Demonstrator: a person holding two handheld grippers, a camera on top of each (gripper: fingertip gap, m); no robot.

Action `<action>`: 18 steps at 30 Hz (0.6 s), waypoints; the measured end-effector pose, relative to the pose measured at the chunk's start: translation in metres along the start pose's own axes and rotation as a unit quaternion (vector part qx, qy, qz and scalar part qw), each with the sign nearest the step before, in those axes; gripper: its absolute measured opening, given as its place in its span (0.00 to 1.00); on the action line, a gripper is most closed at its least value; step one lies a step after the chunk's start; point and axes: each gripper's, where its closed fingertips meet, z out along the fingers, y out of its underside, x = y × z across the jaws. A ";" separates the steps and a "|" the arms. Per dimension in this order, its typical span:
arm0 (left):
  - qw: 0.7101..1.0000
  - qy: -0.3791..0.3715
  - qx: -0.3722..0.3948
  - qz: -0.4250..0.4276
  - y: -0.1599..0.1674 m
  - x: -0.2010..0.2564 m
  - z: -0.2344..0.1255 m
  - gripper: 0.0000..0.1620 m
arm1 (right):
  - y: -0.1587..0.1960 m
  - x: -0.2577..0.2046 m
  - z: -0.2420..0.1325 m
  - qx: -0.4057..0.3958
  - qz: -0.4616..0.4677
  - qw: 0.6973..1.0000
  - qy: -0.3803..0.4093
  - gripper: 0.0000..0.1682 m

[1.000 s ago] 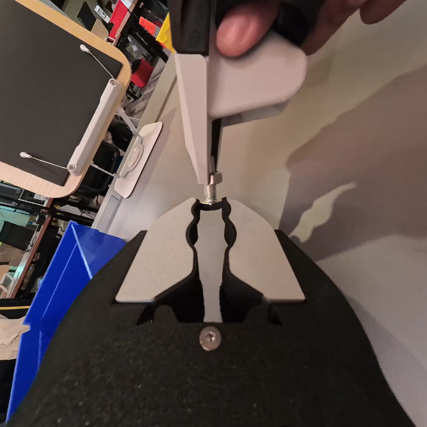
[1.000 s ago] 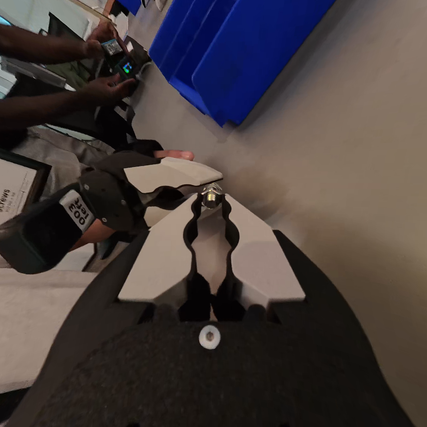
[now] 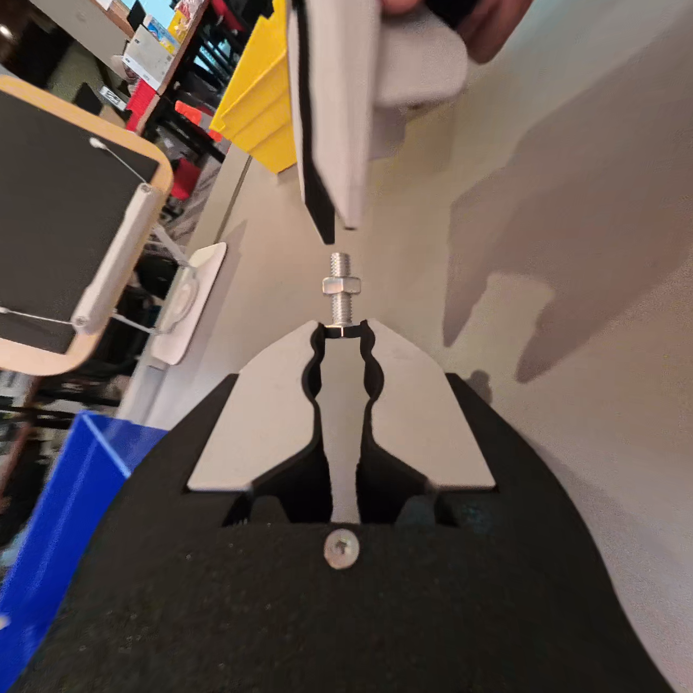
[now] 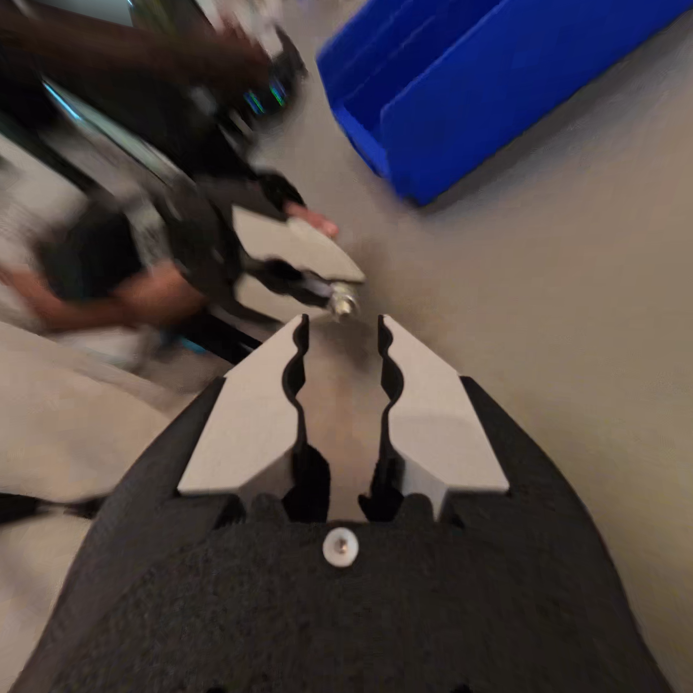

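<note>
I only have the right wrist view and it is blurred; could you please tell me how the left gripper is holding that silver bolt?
Observer: In the left wrist view, the left gripper pinches the silver threaded bolt by its head, shaft pointing away.
Operator: Is anything on the shaft?
Observer: A silver hex nut sits about midway along the thread.
Operator: Do my fingers touch it?
Observer: No; the right gripper hangs just clear of the bolt's tip.
</note>
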 end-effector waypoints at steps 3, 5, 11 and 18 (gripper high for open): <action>0.999 -0.018 -0.024 0.044 0.002 0.003 0.004 0.11 | 0.000 0.005 0.010 0.061 0.141 0.987 -0.054 0.19; 0.997 -0.026 -0.033 0.062 0.002 0.004 0.005 0.11 | 0.016 0.010 0.023 0.037 0.136 0.990 -0.023 0.19; 0.996 -0.024 -0.047 0.077 0.008 0.006 0.006 0.11 | 0.017 0.008 0.034 0.074 0.194 0.977 -0.056 0.10; 0.957 0.147 0.136 -0.208 -0.041 0.012 -0.018 0.11 | 0.010 -0.029 0.008 0.095 -0.017 0.983 -0.158 0.10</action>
